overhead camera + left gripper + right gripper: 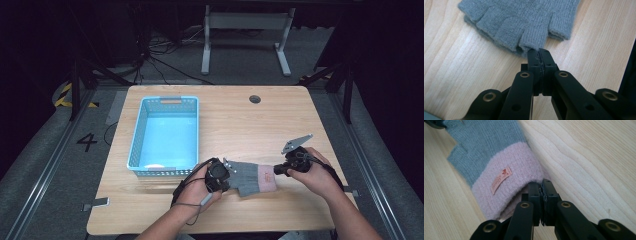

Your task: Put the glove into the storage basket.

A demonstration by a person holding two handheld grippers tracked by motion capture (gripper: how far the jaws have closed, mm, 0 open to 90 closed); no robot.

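Grey fingerless glove (250, 176) lies flat on the bench (235, 120), stretched btwn both grippers. Left gripper (539, 53): fingers closed tight, pinching the tip of one glove finger stub; rest of the glove spreads just ahead of them. Right gripper (542, 183): fingers also closed, nipping the edge of the pink cuff (509, 187); orange label (501, 180) sits just ahead-left of the tips. Blue basket (141, 131) is near the left gripper, beyond it, apart from the glove.
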